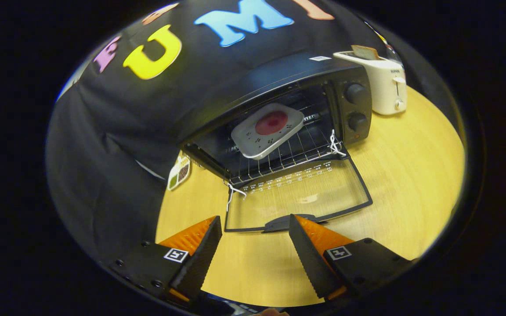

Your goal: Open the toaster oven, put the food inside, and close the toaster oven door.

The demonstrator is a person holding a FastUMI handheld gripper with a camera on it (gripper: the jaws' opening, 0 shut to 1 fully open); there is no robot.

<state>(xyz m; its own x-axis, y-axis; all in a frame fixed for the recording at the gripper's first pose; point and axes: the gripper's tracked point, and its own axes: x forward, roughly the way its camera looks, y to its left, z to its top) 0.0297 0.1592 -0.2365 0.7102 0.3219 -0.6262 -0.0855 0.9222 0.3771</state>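
Observation:
The black toaster oven stands on the wooden table with its glass door folded down flat toward me. Inside, on the wire rack, rests a white square plate carrying a round red piece of food. The door's dark handle lies just ahead of my fingers. My gripper is open, nothing between its fingers, hovering above the table just short of the door's front edge.
A white pop-up toaster with a slice in its slot stands to the right of the oven. Two knobs sit on the oven's right panel. A small card with coloured patches lies at the oven's left. Bare wooden table stretches to the right.

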